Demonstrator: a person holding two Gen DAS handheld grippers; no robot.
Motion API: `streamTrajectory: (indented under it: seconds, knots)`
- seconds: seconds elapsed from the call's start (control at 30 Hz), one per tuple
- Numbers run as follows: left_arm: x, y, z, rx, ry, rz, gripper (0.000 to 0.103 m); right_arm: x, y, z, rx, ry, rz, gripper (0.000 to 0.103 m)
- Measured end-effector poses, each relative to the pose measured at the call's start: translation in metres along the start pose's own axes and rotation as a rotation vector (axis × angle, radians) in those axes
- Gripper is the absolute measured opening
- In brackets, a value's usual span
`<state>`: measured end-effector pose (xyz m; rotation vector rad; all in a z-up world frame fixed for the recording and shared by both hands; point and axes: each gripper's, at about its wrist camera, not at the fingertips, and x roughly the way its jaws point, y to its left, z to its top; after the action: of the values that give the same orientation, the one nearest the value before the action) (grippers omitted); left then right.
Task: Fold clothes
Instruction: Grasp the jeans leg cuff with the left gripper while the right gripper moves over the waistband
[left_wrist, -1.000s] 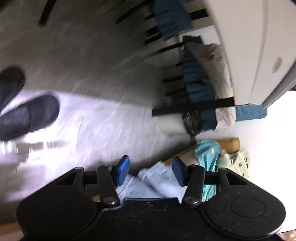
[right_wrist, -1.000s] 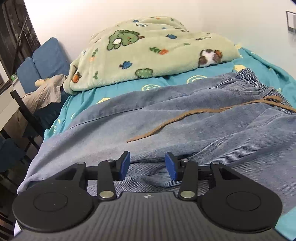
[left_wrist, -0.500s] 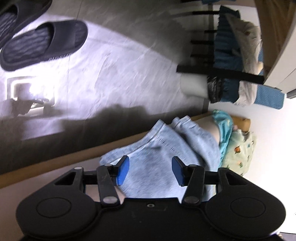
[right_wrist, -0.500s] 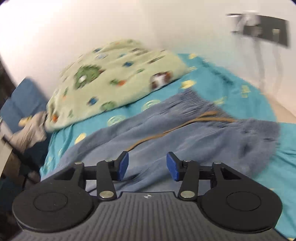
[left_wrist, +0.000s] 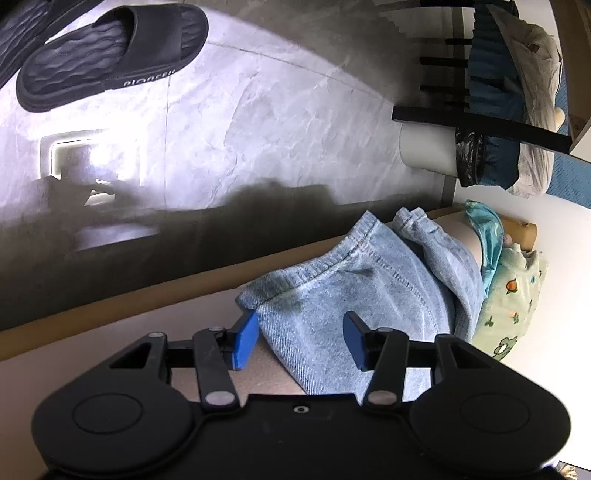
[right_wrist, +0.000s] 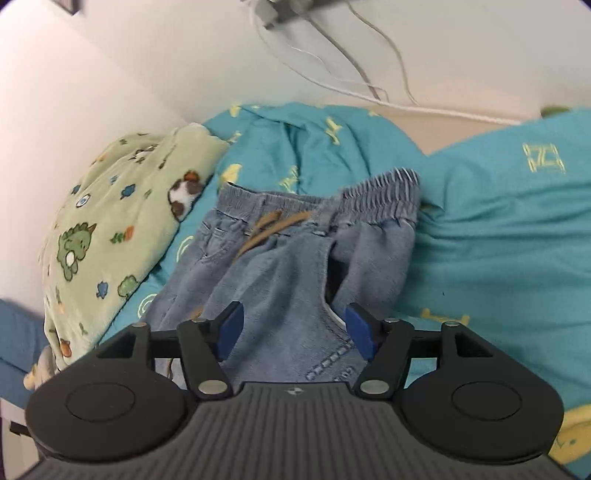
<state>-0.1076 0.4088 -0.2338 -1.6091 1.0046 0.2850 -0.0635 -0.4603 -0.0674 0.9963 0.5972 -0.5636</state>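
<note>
Light blue denim trousers lie on the bed. In the left wrist view their leg hems (left_wrist: 354, 280) hang over the bed's edge, and my left gripper (left_wrist: 299, 341) is open with the hem cloth between its blue pads. In the right wrist view the elastic waistband with a brown drawstring (right_wrist: 317, 214) lies on the teal sheet (right_wrist: 498, 240), and my right gripper (right_wrist: 295, 332) is open over the seat of the trousers.
A green cartoon-print blanket (right_wrist: 110, 221) is bunched at the left against the wall. White cables (right_wrist: 351, 74) hang on the wall. A black slipper (left_wrist: 110, 51) lies on the grey floor. A black rack with clothes (left_wrist: 509, 92) stands beside the bed.
Both grippers swung: the left view turned from the floor onto the trouser hems, the right moved from the legs toward the waistband. The right jaws opened a little wider.
</note>
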Motion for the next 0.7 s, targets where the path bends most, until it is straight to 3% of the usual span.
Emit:
streamTrajectory:
  seconds: [0.2,0.53,0.7]
  knots:
    - [0.008,-0.006,-0.006,0.010,0.015,0.016,0.048,0.010,-0.011,-0.002,0.081,0.040,-0.035,0.070]
    - [0.023,-0.005,-0.004,0.019,-0.006,0.022,0.048,0.021,-0.008,-0.002,0.070,0.034,-0.082,0.070]
    - [0.027,-0.009,-0.002,0.019,-0.039,0.008,0.028,0.012,-0.015,-0.003,0.138,-0.015,-0.073,0.071]
